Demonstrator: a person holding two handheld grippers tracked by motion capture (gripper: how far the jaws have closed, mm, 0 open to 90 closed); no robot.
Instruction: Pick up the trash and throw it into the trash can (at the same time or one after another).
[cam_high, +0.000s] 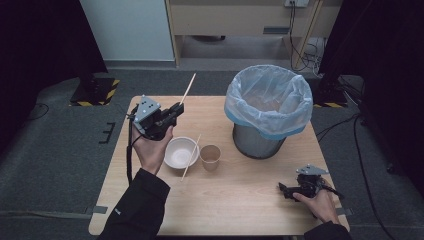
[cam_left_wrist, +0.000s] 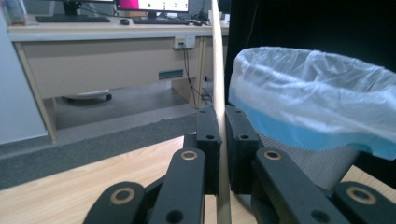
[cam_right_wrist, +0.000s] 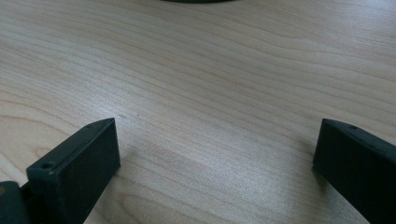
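Between the pressed-together jaws of the left gripper (cam_left_wrist: 222, 154) stands a thin pale wooden chopstick (cam_left_wrist: 218, 70), pinched low so its length clears the table, raised beside the mesh waste bin lined with a blue-white plastic bag (cam_left_wrist: 317, 102), probably for dropping in. A second chopstick (cam_high: 190, 157) leans on the white bowl (cam_high: 178, 152) by the brown paper cup (cam_high: 210, 156). The right gripper (cam_high: 287, 191) rests spread on the wooden table (cam_right_wrist: 210, 84), idle.

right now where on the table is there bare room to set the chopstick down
Bare wood runs along the near edge of the wooden table, between the white bowl and the right gripper. The left strip beside the bowl is free too. It is crowded mid-table: bowl, second wooden chopstick, brown paper cup, bagged mesh bin.
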